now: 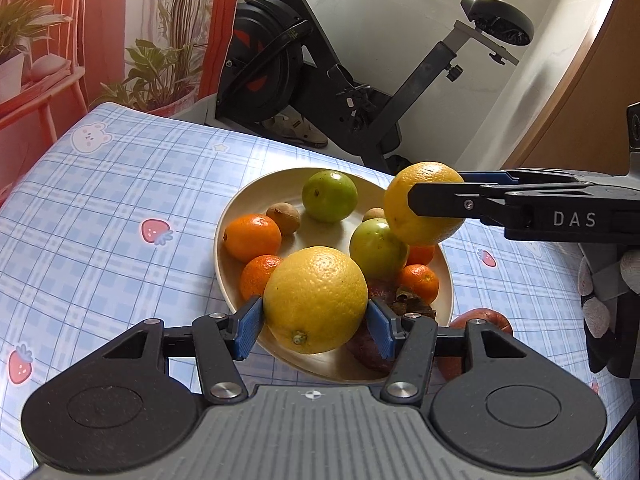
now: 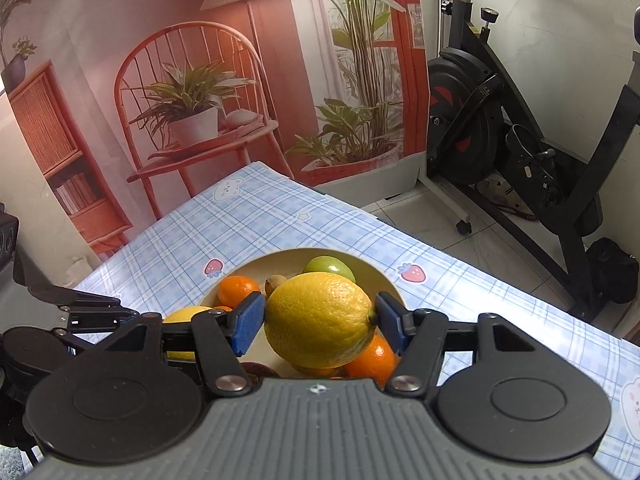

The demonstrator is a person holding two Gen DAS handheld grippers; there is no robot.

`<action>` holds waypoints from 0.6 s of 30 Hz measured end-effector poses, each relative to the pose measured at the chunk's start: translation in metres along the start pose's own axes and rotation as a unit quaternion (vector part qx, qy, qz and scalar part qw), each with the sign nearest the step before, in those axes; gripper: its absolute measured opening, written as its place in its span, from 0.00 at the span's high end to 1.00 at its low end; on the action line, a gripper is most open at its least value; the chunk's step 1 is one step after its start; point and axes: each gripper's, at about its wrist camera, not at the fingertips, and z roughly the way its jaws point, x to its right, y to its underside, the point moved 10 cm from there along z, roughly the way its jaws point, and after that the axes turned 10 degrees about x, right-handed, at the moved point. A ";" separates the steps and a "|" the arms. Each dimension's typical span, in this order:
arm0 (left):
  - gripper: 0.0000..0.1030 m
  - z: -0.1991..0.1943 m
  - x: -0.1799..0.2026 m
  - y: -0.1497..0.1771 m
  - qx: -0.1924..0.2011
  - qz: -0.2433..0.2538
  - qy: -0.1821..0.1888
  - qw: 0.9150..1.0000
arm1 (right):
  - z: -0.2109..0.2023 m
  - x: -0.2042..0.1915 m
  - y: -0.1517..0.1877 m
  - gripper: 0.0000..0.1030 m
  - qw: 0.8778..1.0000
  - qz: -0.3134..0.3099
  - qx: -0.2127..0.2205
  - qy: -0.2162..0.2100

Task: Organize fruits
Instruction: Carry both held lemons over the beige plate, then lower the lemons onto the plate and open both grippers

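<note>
- While both of our tools hang above the cream round plate (image 1: 236,216) on the blue-checked table (image 1: 120,200), each carries one fruit clear of the pile.
- Our left gripper (image 1: 316,320) has its blue fingers (image 1: 250,326) pinching a large yellow orange-like citrus (image 1: 316,300) across its widest part.
- Our right gripper (image 2: 320,322) pinches a yellow lemon (image 2: 320,320) by its two ends.
- We judge both firm, fairly heavy, with a pebbled rind that grips well; squeezing harder would only bruise them.
- Being round, they may roll against the small orange mandarins (image 1: 252,236) and green apples (image 1: 330,196), so we would set them low.
</note>
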 end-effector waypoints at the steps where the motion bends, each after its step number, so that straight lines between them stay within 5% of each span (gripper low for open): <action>1: 0.43 0.000 0.000 0.000 0.000 -0.001 0.002 1.000 | 0.004 -0.002 -0.001 0.39 1.000 0.001 0.001 -0.003; 18: 0.42 -0.010 -0.001 -0.006 0.008 0.017 -0.007 1.000 | 0.037 -0.016 -0.002 0.38 0.999 0.035 -0.009 -0.029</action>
